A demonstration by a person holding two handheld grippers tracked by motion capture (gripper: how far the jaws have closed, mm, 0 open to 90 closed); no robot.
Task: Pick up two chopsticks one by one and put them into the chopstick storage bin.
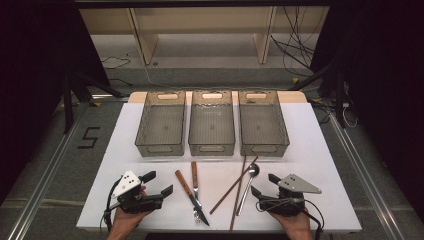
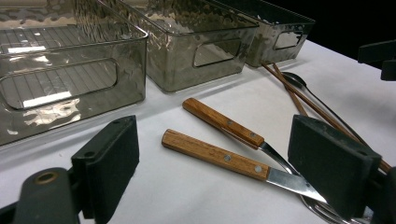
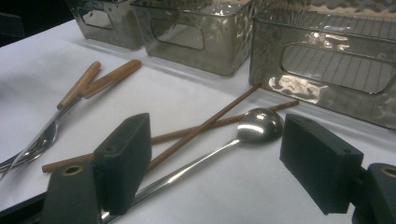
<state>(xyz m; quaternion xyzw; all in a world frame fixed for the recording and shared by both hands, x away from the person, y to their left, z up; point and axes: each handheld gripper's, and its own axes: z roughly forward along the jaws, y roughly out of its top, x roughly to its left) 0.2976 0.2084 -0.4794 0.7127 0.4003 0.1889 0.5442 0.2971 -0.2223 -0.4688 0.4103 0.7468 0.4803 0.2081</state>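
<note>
Knife (image 1: pixel 183 182) and fork (image 1: pixel 195 186): on counter (image 1: pixel 320 165), between both tongs, handles toward bins (image 1: pixel 212 122), tips crossing near edge.
Left tongs (image 1: pixel 161 183): released, empty, nearer knife, lying to their right.
Right tongs (image 1: pixel 263 184): released, empty, beside spoon (image 1: pixel 247 186) and chopsticks (image 1: pixel 234 185).

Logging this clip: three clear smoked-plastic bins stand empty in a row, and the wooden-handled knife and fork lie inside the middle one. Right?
Not quite. The wooden-handled knife and wooden-handled fork lie on the white table in front of the three clear smoked-plastic bins, as the high view shows. All three are empty.
</note>
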